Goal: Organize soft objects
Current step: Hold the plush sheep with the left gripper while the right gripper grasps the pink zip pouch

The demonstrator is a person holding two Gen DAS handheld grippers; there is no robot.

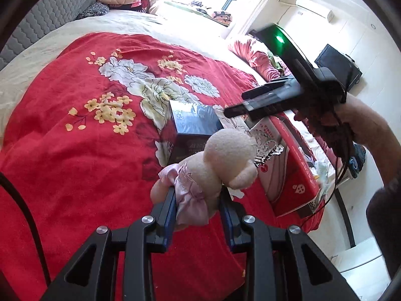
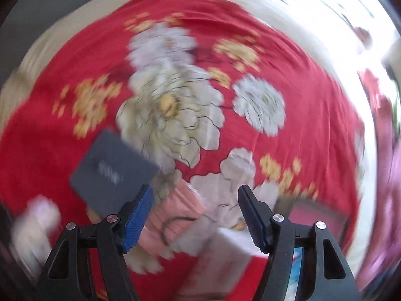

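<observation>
Plush doll (image 1: 215, 165) clamped between left tool (image 1: 198, 200) pads.

Left gripper (image 1: 198, 200) is angled downward, jaws clamped on something soft. Right gripper (image 2: 195, 213) points steeply down with jaws wide apart, nothing between them (very blurry), its hand (image 1: 361, 125) at 3 o'clock.

Bed under a red floral blanket

A cream-sheeted bed (image 1: 30, 57) carries the red flowered blanket (image 1: 62, 150); a dark blue rectangular box (image 1: 195, 120) lies on it.
</observation>
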